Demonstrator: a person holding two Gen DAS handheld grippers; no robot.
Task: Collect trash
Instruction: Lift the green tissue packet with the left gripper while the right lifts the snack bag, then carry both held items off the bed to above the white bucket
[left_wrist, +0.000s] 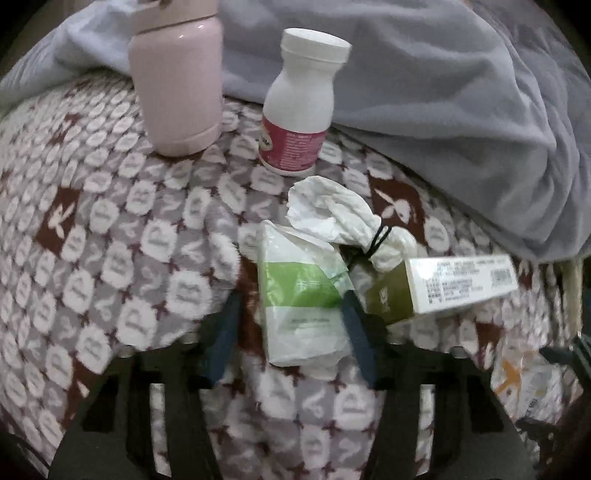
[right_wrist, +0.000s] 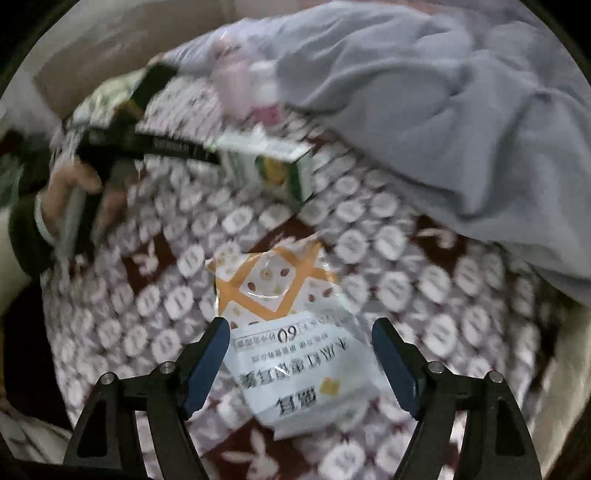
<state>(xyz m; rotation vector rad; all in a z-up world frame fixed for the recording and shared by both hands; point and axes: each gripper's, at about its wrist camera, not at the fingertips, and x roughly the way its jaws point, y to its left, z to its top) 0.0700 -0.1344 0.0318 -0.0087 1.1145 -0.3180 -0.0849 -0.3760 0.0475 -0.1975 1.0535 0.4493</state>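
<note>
In the left wrist view a green-and-white tissue packet (left_wrist: 299, 295) lies on the patterned blanket (left_wrist: 110, 221), between the fingers of my left gripper (left_wrist: 290, 299). The right pad touches its edge and the left pad stands apart, so the gripper is open. Behind the packet lie a crumpled white tissue (left_wrist: 343, 221) with a black hair tie around it and a green-and-white box (left_wrist: 443, 284). In the right wrist view my right gripper (right_wrist: 301, 326) is open over a white-and-orange snack wrapper (right_wrist: 295, 343) lying flat between its fingers.
A pink flask (left_wrist: 177, 85) and a white bottle with a pink label (left_wrist: 299, 110) stand upright at the back. A bunched grey blanket (left_wrist: 443, 110) covers the back and right. A person's hand (right_wrist: 70, 192) shows blurred at the left of the right wrist view.
</note>
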